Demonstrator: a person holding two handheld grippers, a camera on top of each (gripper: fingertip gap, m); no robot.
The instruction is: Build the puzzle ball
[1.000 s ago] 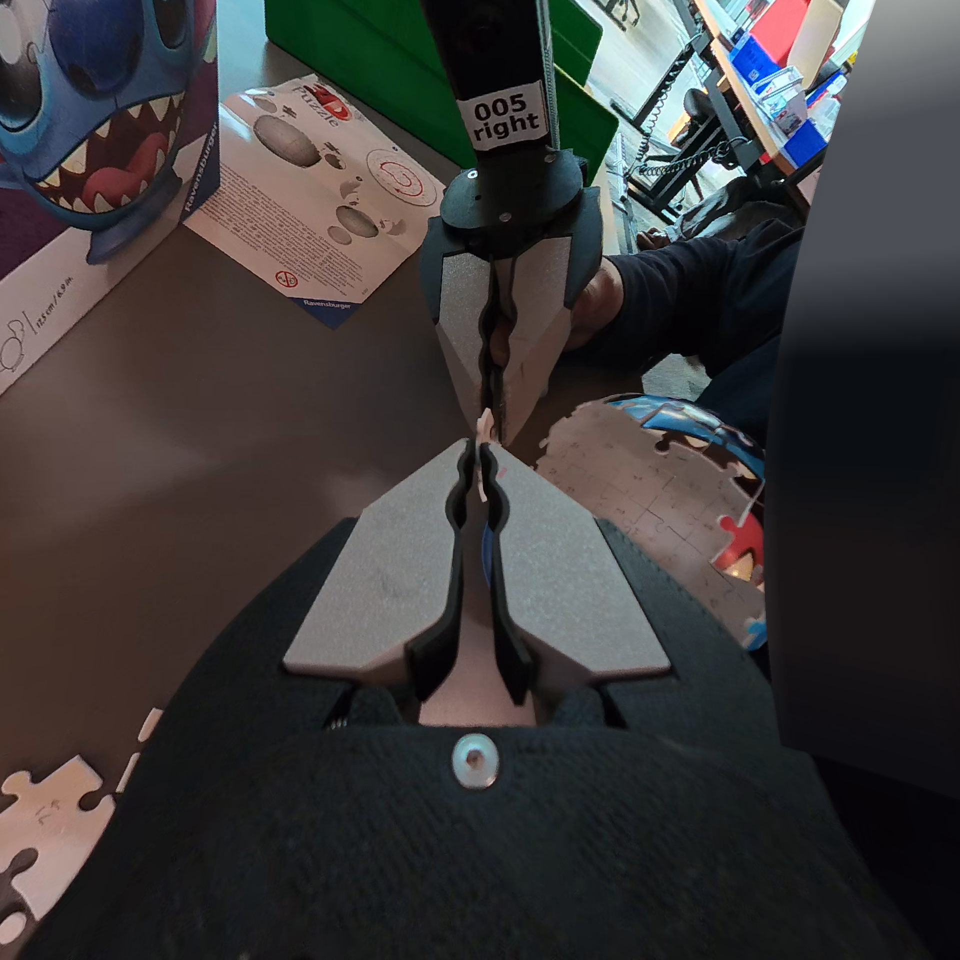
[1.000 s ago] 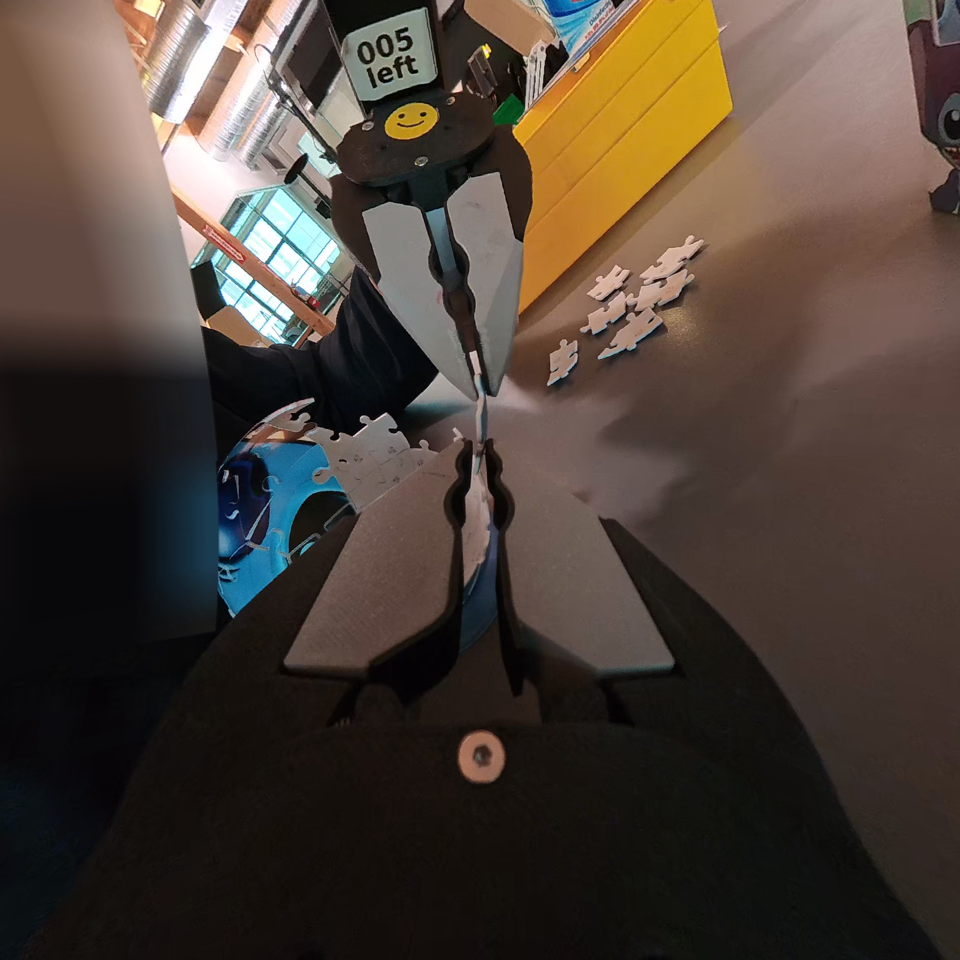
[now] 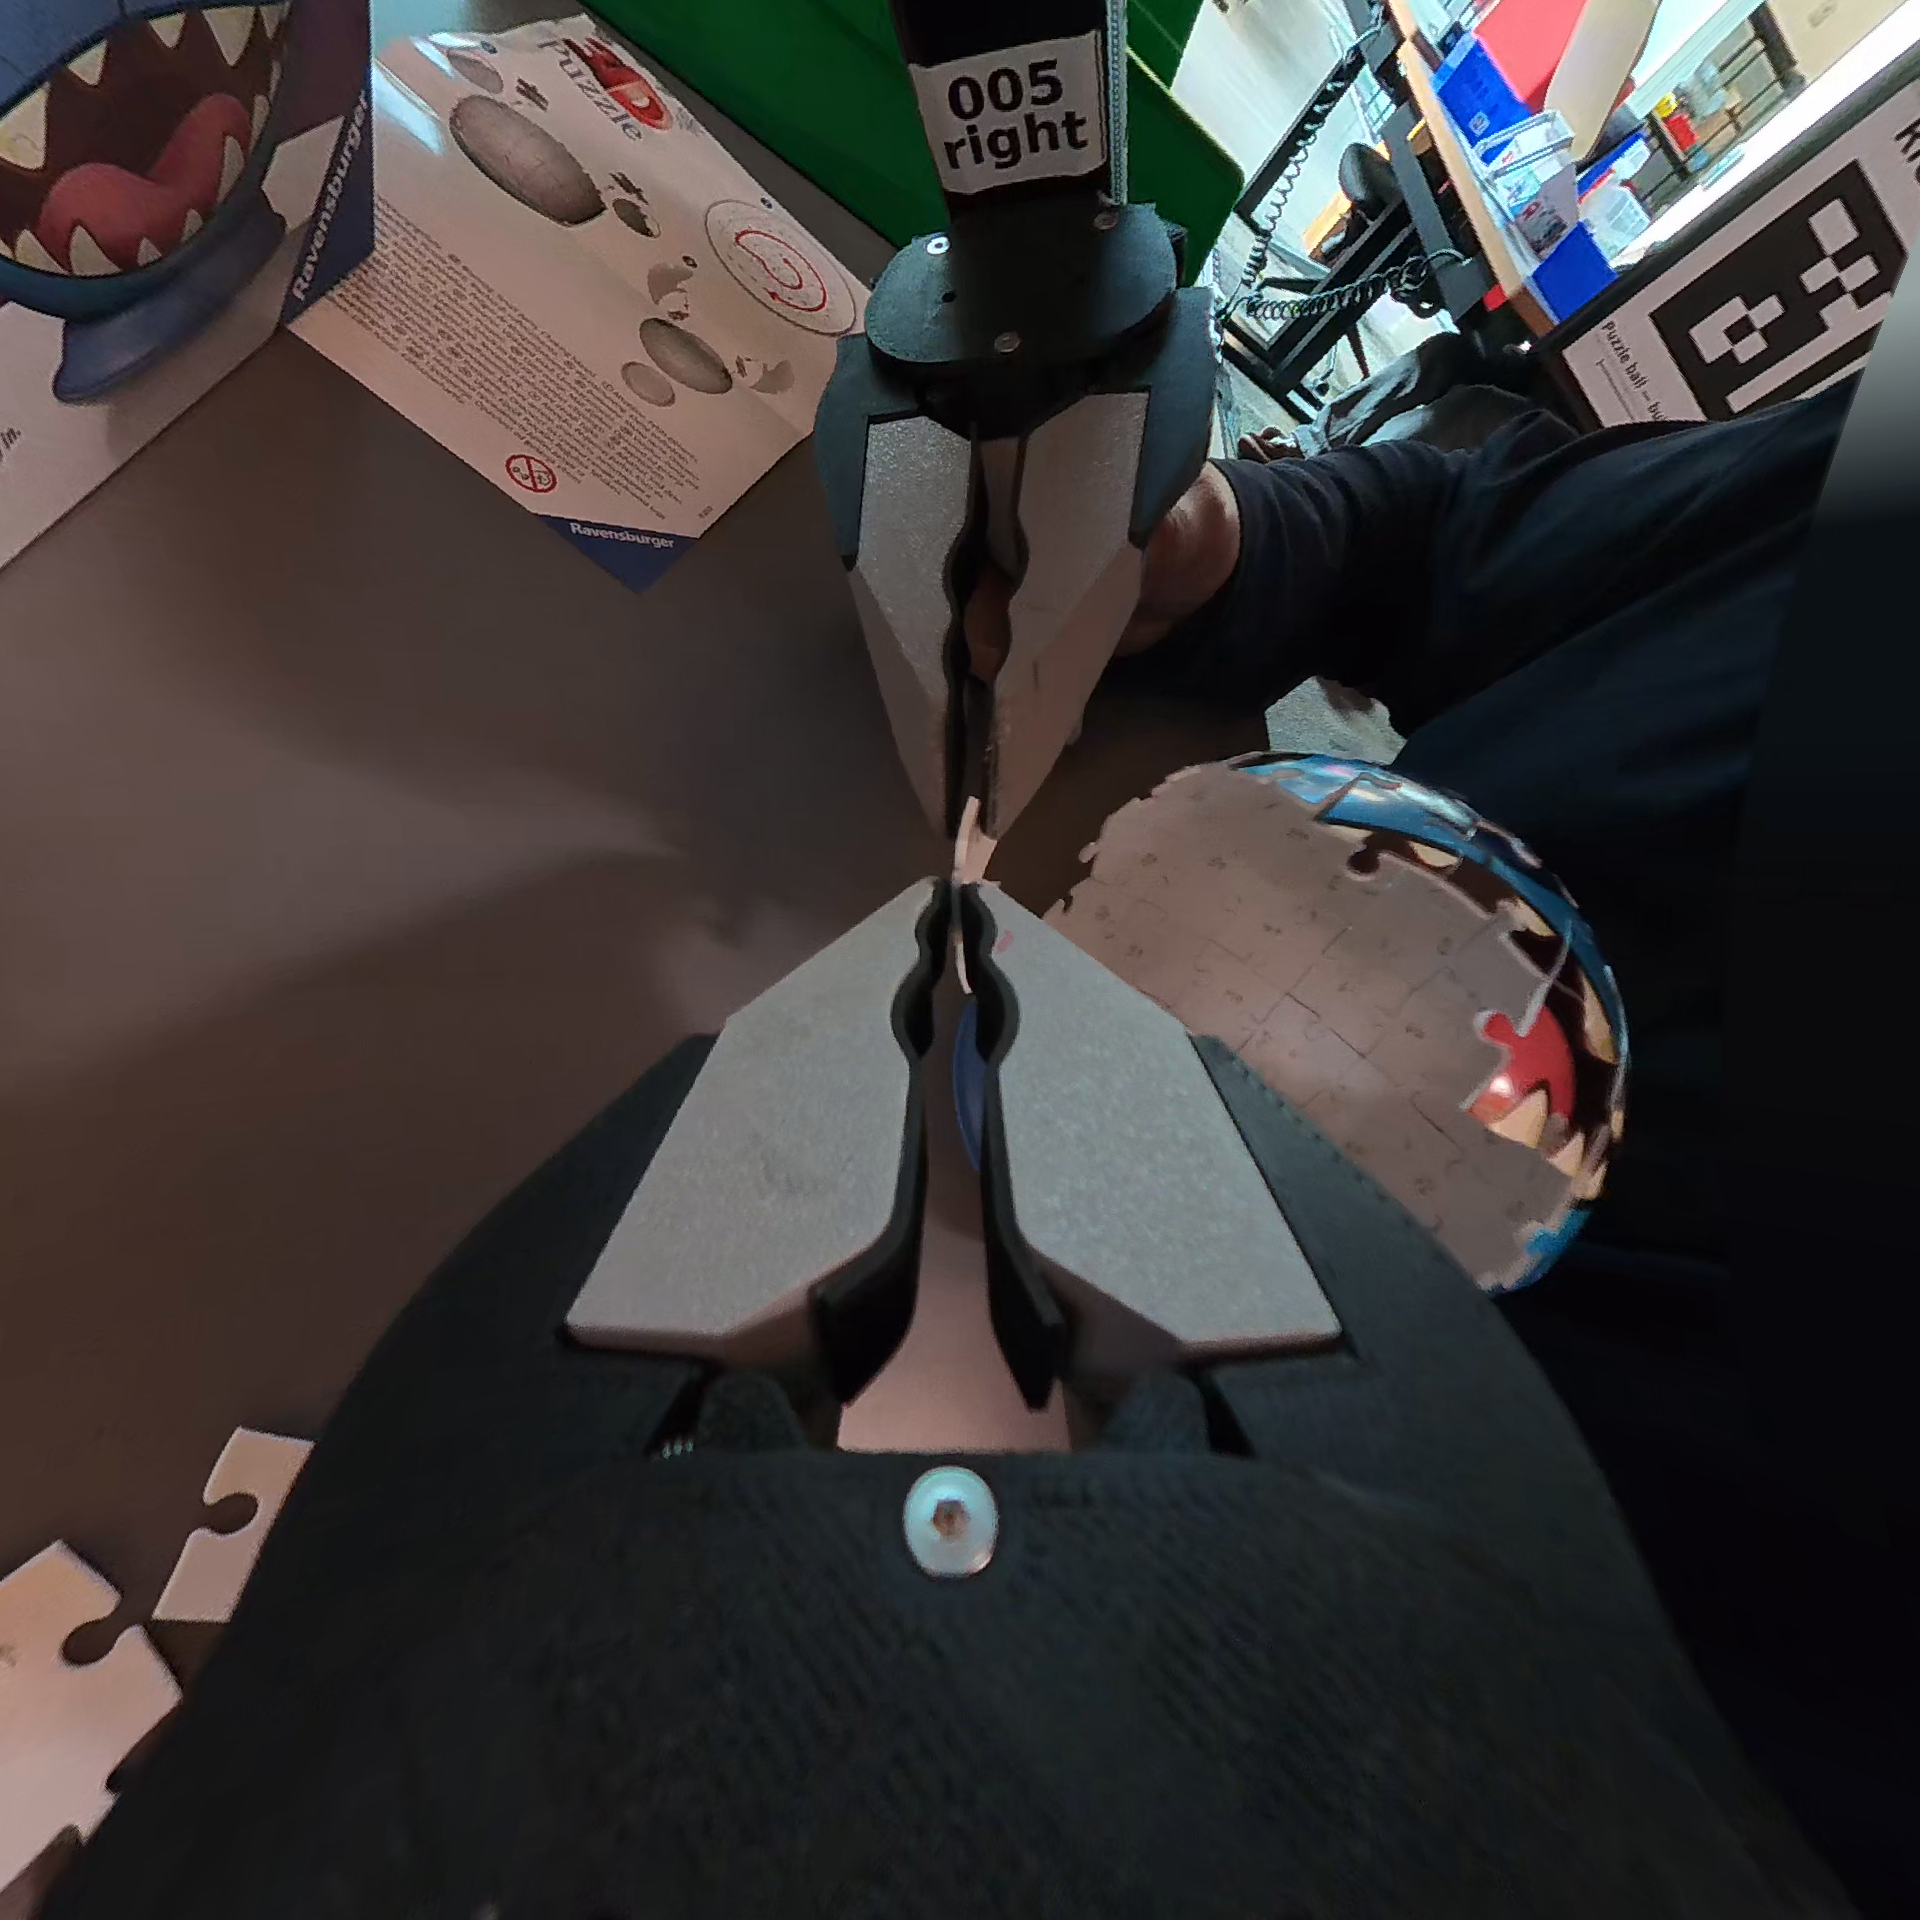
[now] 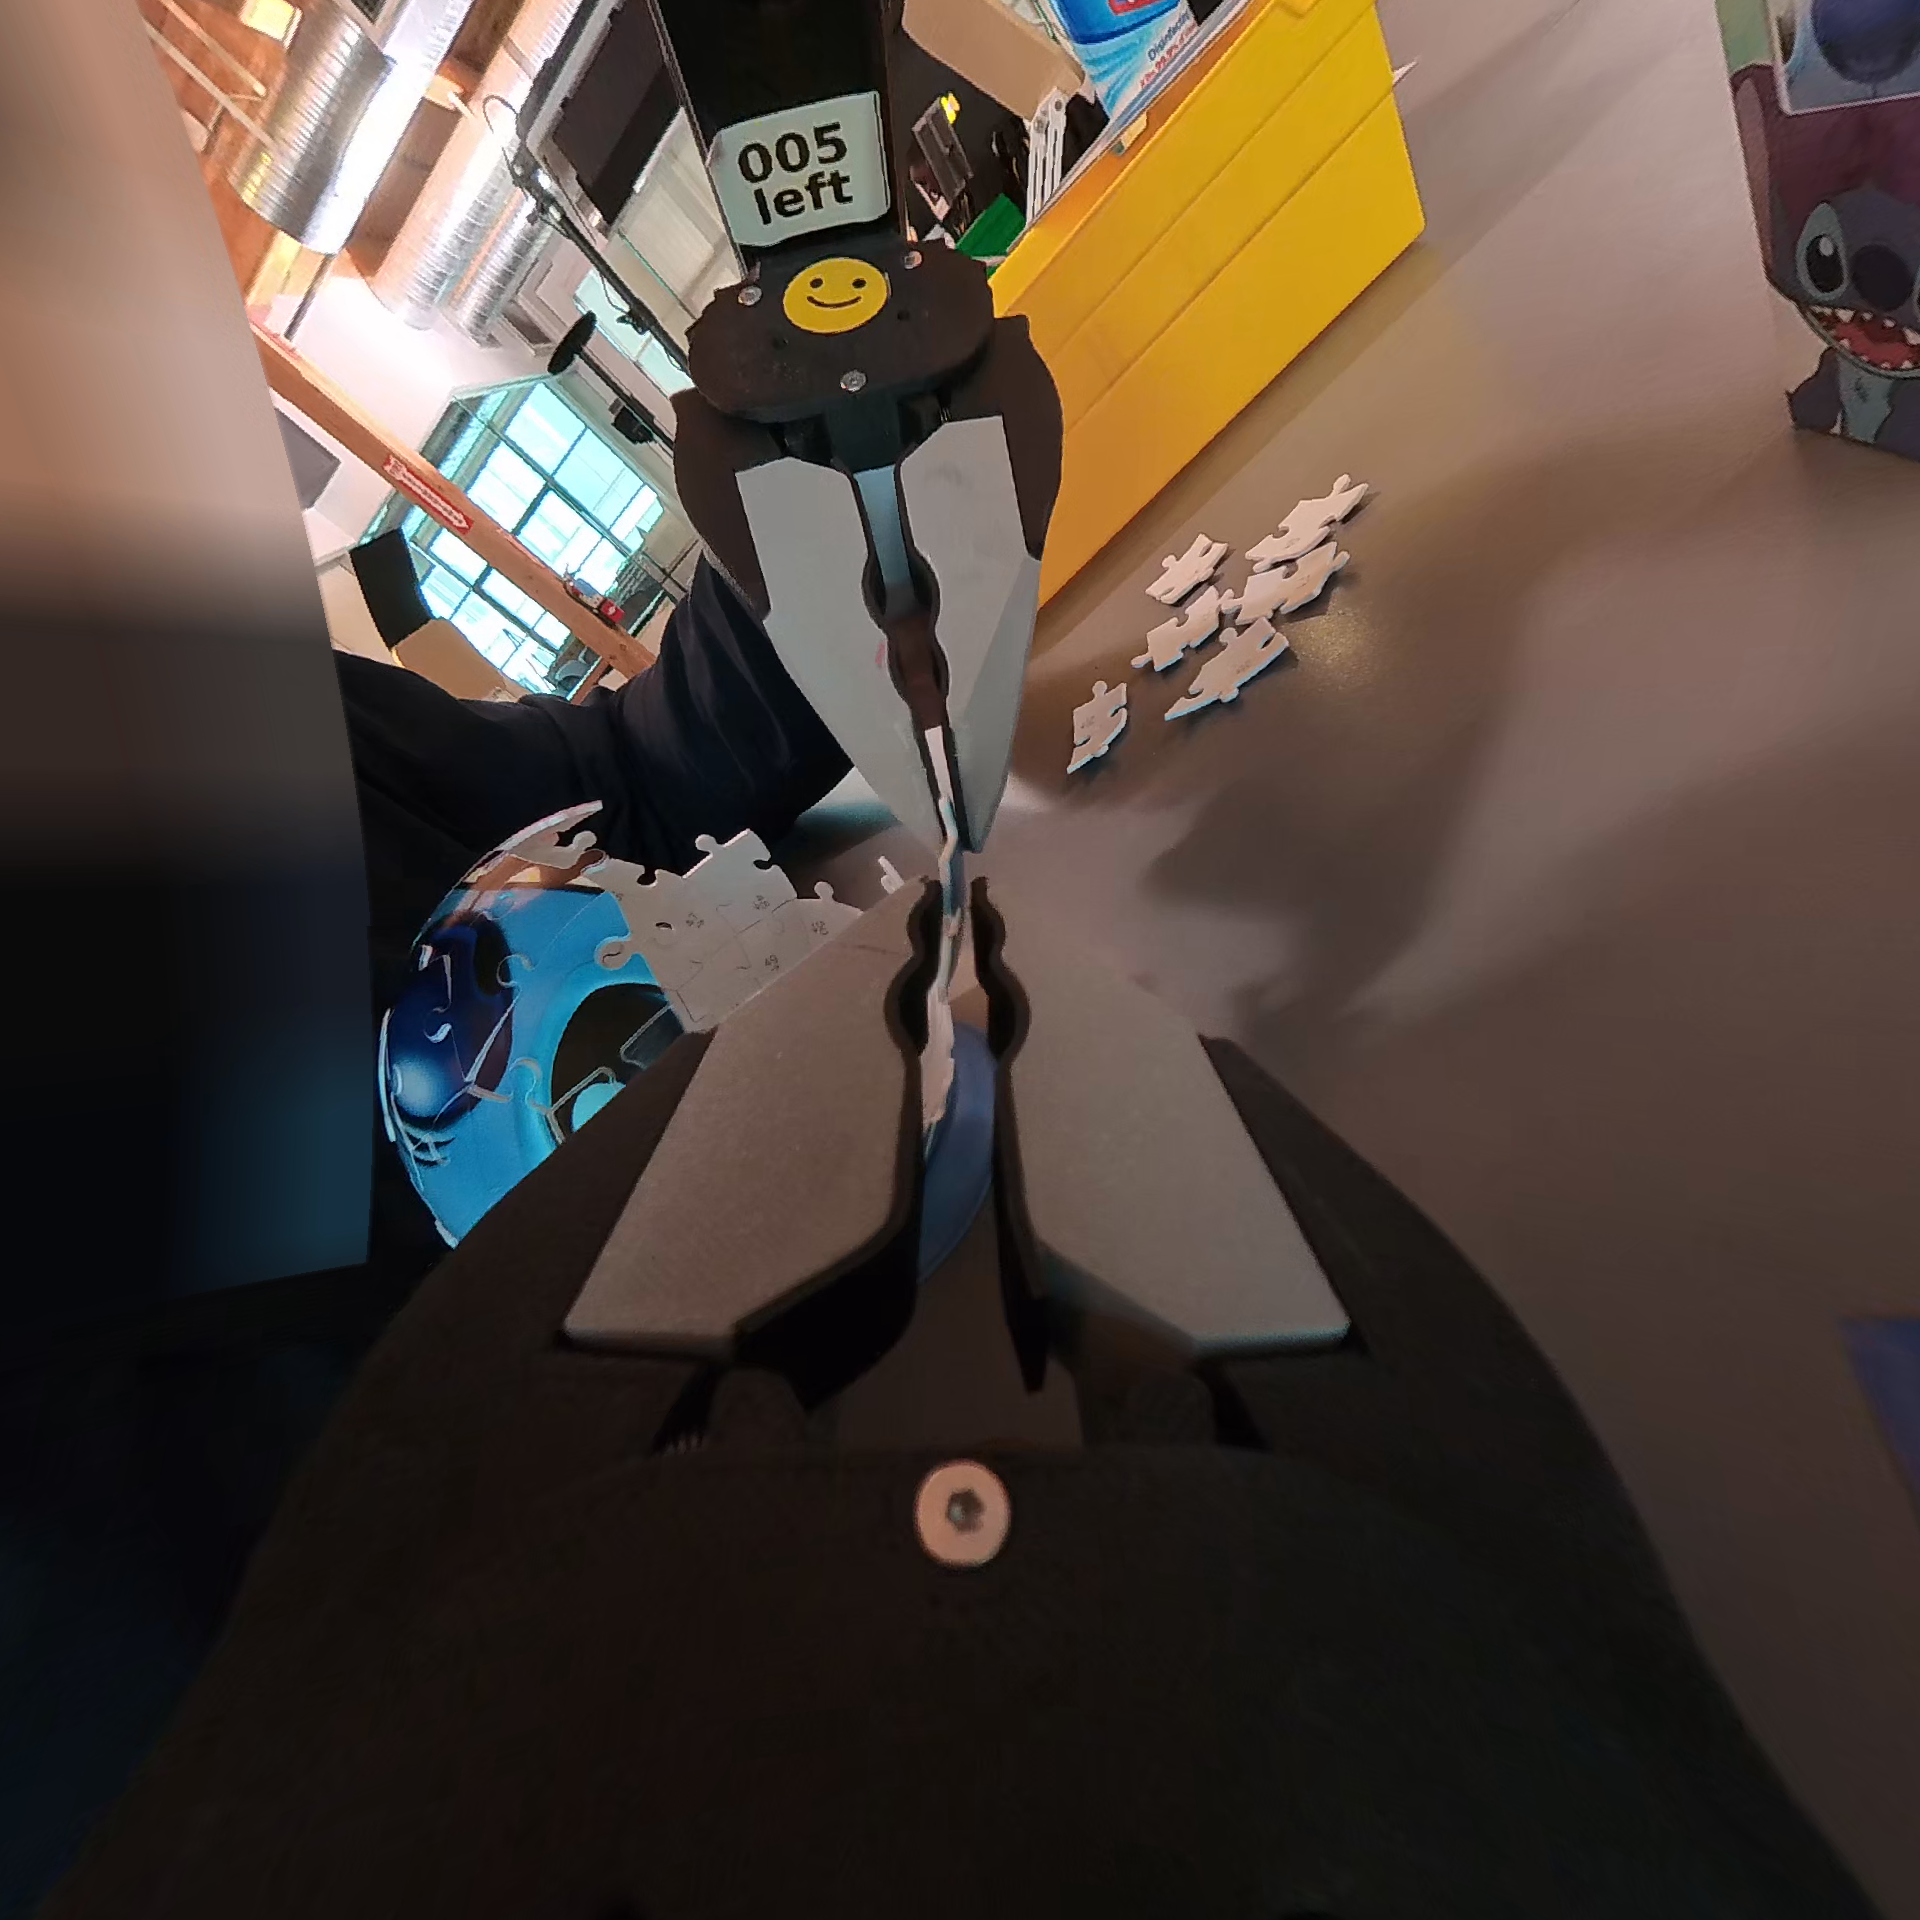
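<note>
Left gripper (image 3: 958, 894): matt grey fingers (image 3: 800, 1143), grainy finish, black textured plastic body. Puzzle ball (image 3: 1351, 997) right of the jaws: glossy print outside, matt pale card inside. Surface (image 3: 312, 831): smooth, matt brown. Leaflet (image 3: 582, 312): paper.

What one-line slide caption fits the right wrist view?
Both grippers, right gripper and left gripper, pinch puzzle pieces tip to tip.

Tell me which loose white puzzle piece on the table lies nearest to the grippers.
The single piece lying apart from the cluster. It sits closest to the left gripper, while the others lie grouped farther back toward the yellow box.
</note>
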